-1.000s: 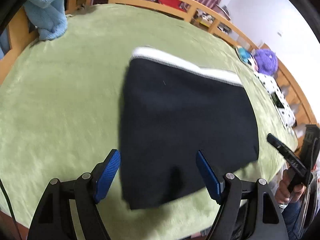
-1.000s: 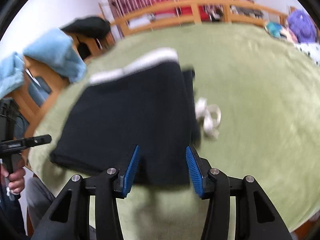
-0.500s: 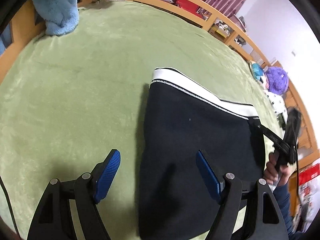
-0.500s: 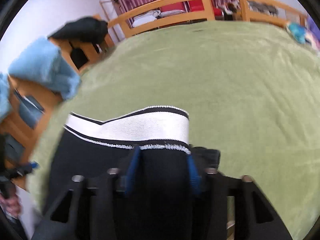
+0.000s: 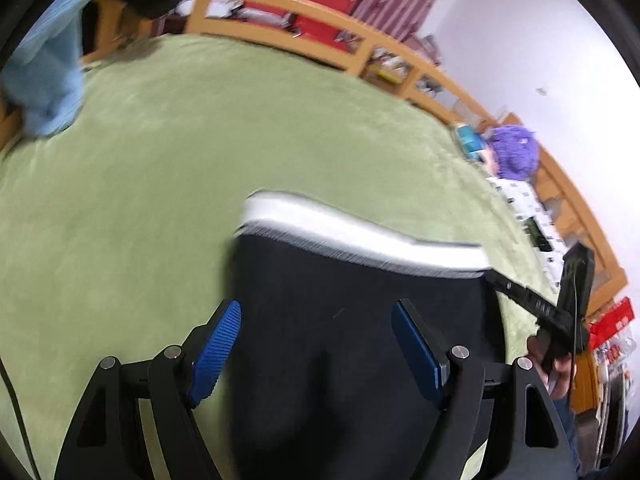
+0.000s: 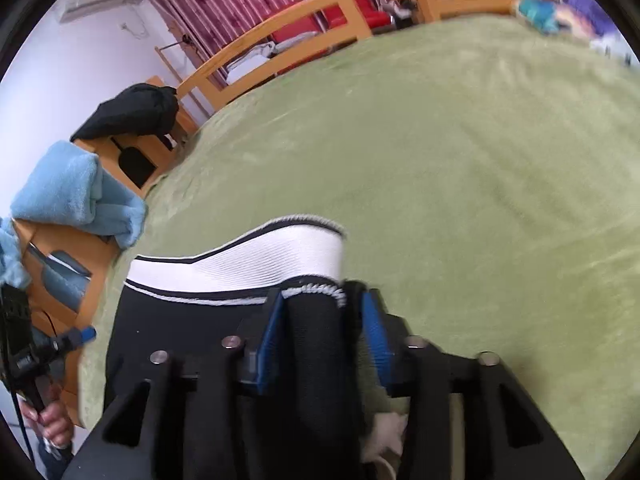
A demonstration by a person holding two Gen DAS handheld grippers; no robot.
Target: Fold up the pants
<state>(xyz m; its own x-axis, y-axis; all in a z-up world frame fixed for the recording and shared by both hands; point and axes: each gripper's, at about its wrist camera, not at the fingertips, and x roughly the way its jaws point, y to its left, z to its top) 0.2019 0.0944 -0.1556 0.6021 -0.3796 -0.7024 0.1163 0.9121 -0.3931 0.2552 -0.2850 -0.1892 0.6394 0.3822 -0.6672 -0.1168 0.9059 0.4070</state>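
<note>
1. Between the right gripper's blue pads, one fold of the black pants sits clamped, near their white waistband.
2. The left gripper, jaws wide apart, hovers over the pants on one green blanket.
3. Far left lies one blue towel.

A bed covered by a green blanket carries everything. The black pants lie flat on it at the near edge, white waistband toward the far side. In the left view a light blue towel hangs over the wooden rail at the far left, its end touching the blanket. At the far right lie a purple plush, a teal item just beside it, and a white spotted cloth nearer.
</note>
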